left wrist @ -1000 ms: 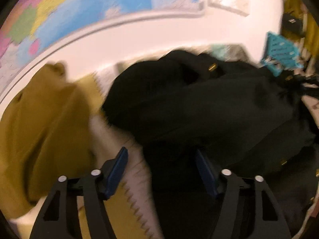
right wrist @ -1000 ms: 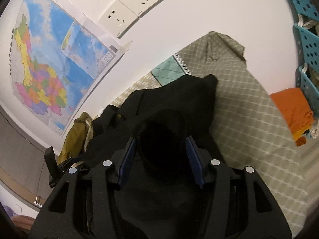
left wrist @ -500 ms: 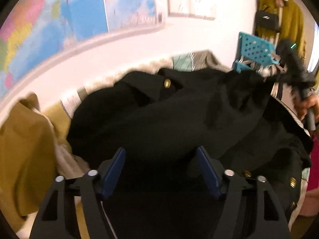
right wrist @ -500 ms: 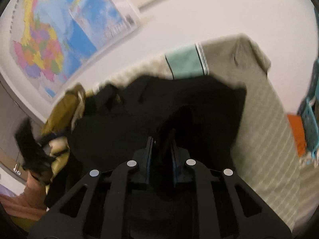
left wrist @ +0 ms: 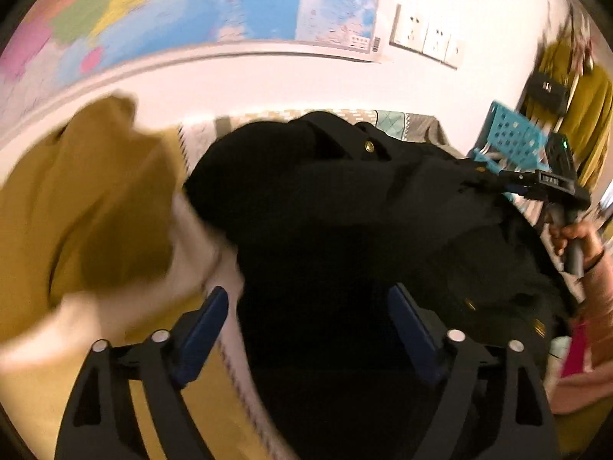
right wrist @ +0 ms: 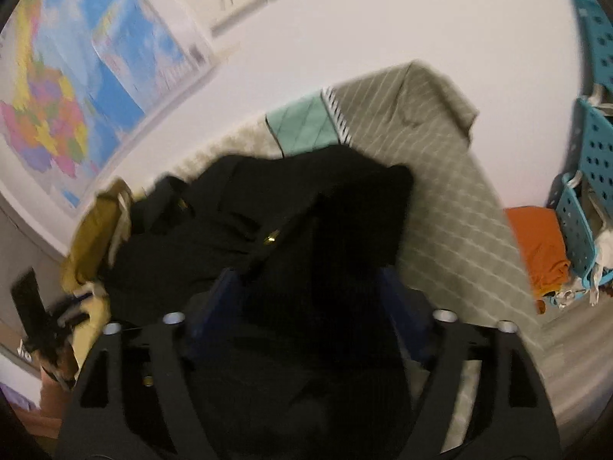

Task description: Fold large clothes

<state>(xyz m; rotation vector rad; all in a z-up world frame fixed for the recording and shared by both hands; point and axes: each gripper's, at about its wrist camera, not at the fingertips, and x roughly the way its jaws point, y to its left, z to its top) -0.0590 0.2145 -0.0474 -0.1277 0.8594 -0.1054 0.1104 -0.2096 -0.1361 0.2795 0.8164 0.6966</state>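
Now both claws are opening: left claw (left wrist: 306,329) & right claw (right wrist: 310,299) stand wide w/ black coat (left wrist: 345,207) between pads, unpinched, mid-bed (right wrist: 452,207); yellow garment (left wrist: 88,207) at bed's left edge.

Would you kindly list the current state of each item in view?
black coat: bunched in a heap, unfolded
left gripper: jaws opening, coat between them
right gripper: jaws opening, coat between them
mustard garment: crumpled beside the coat
orange garment: folded
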